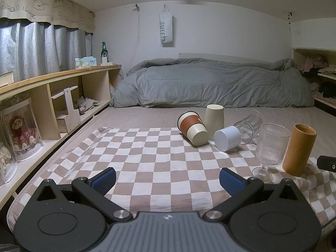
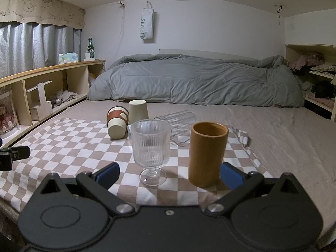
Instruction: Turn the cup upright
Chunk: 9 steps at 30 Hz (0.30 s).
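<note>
On the checkered cloth [image 1: 147,159] a cream cup with a brown sleeve [image 1: 192,128] [image 2: 117,122] lies on its side. A light blue cup [image 1: 227,138] and a clear glass tumbler [image 1: 248,128] [image 2: 178,124] also lie on their sides. A cream cup [image 1: 214,118] [image 2: 138,111] stands upside down behind them. A ribbed stemmed glass [image 1: 272,149] [image 2: 151,147] and a bamboo cup [image 1: 299,149] [image 2: 206,153] stand upright. My left gripper [image 1: 168,180] is open and empty above the cloth's near part. My right gripper [image 2: 169,176] is open, just in front of the stemmed glass and bamboo cup.
A grey duvet [image 1: 210,84] lies across the back of the bed. A wooden shelf unit [image 1: 63,88] with a bottle, a tissue box and dolls runs along the left. Open shelves with clothes [image 2: 315,79] stand at the right.
</note>
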{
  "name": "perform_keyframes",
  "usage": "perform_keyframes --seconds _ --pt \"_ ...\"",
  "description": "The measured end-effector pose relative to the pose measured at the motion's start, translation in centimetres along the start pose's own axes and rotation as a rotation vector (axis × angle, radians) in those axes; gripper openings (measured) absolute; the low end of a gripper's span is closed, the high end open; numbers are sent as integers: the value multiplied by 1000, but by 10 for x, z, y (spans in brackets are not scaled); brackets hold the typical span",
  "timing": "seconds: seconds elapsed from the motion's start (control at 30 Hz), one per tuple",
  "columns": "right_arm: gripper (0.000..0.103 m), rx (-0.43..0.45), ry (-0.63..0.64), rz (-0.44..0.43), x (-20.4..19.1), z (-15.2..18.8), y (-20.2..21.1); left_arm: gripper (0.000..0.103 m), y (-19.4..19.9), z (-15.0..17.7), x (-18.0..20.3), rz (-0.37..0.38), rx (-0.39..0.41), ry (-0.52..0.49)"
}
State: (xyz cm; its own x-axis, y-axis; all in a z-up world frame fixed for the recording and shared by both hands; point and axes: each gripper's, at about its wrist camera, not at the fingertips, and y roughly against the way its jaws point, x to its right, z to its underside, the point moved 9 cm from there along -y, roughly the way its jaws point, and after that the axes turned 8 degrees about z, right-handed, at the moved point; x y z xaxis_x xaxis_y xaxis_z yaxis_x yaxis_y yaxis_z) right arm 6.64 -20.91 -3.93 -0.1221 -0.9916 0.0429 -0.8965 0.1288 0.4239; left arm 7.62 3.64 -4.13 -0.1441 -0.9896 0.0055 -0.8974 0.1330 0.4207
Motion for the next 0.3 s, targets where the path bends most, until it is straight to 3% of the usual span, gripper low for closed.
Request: perform_keyframes --seconds 0.3 --pt "103 1 -1 0 0 0 0 103 0 0 0 1 -2 -2"
